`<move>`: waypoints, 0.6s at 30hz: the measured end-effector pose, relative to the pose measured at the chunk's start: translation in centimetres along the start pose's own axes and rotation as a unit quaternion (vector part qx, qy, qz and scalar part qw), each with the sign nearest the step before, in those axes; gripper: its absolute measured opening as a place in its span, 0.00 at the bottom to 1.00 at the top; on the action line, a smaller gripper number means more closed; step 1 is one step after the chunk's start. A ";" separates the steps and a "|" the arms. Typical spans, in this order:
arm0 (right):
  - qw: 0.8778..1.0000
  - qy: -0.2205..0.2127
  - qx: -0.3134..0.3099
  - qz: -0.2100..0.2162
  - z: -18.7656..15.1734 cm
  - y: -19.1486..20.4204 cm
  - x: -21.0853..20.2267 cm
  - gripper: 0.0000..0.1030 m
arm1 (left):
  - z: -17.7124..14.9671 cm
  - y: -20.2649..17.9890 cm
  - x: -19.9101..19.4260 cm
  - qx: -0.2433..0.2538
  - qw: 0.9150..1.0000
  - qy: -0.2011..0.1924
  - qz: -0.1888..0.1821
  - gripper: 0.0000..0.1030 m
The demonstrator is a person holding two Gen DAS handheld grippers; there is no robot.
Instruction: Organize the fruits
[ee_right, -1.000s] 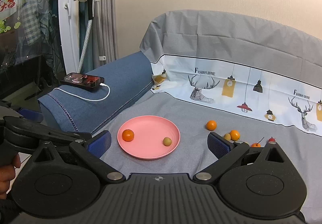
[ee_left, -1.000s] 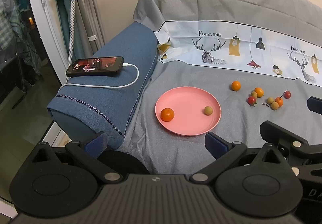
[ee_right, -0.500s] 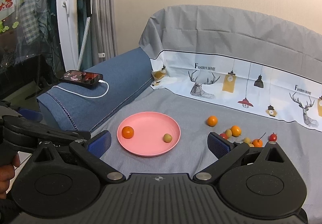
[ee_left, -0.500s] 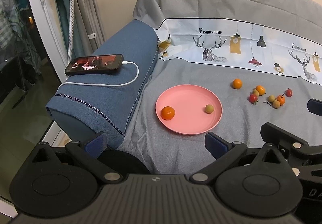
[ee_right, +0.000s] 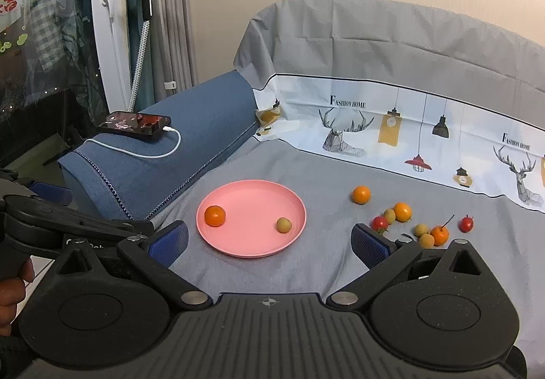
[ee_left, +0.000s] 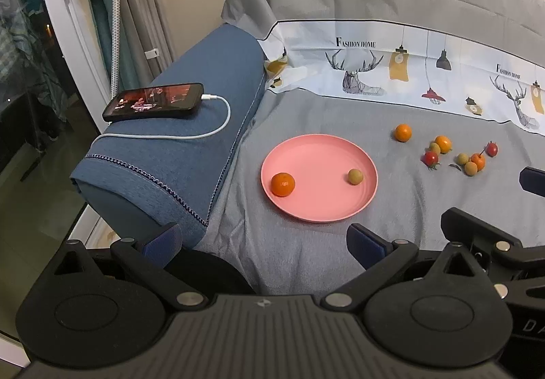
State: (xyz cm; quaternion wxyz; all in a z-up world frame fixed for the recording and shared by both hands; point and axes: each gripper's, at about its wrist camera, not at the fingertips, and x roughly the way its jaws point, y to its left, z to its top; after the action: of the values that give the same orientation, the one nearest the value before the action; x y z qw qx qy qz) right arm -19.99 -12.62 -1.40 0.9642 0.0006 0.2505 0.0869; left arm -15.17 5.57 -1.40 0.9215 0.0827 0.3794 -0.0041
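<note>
Both grippers are held low at the near edge of the sofa seat, pointing forward and slightly down. Left gripper: fingers spread wide, nothing between the blue ribbed pads. Right gripper: likewise spread and empty. A hand shows at the left edge of the right wrist view, gripping the left tool's handle.

Seat cover: grey woven cloth, faintly creased, with a white printed band of deer and lamps along the back. Armrest: blue denim-like fabric with stitched trim; a phone lies on it, white cable plugged in.

Pink plate: round, smooth, shallow rim, flat on the seat. It holds one small orange at its left and one tan longan at its right. Loose fruit cluster lies on the cloth right of the plate: small oranges, longans, red cherry tomatoes.
</note>
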 end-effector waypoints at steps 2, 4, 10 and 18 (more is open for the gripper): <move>1.000 0.003 0.001 0.002 0.0 -0.1 0.2 0.98 | 0.0 0.0 0.2 0.001 1.000 0.003 0.000 1.00; 1.000 0.006 0.002 0.003 -0.1 -0.1 0.5 0.98 | 0.0 0.0 0.5 0.001 1.000 0.006 0.001 1.00; 1.000 0.016 0.010 0.006 -0.2 -0.5 1.3 0.98 | 0.0 -0.2 1.3 0.004 1.000 0.019 0.003 1.00; 0.999 0.032 0.031 0.005 -0.7 -1.6 2.7 0.98 | 0.1 -1.1 2.9 0.019 0.999 0.040 0.003 1.00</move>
State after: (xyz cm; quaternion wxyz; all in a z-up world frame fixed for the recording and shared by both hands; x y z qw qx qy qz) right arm -17.74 -13.72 -3.39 0.9548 0.0287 0.2835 0.0842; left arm -13.08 4.58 -3.51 0.9037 0.1016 0.4159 -0.0057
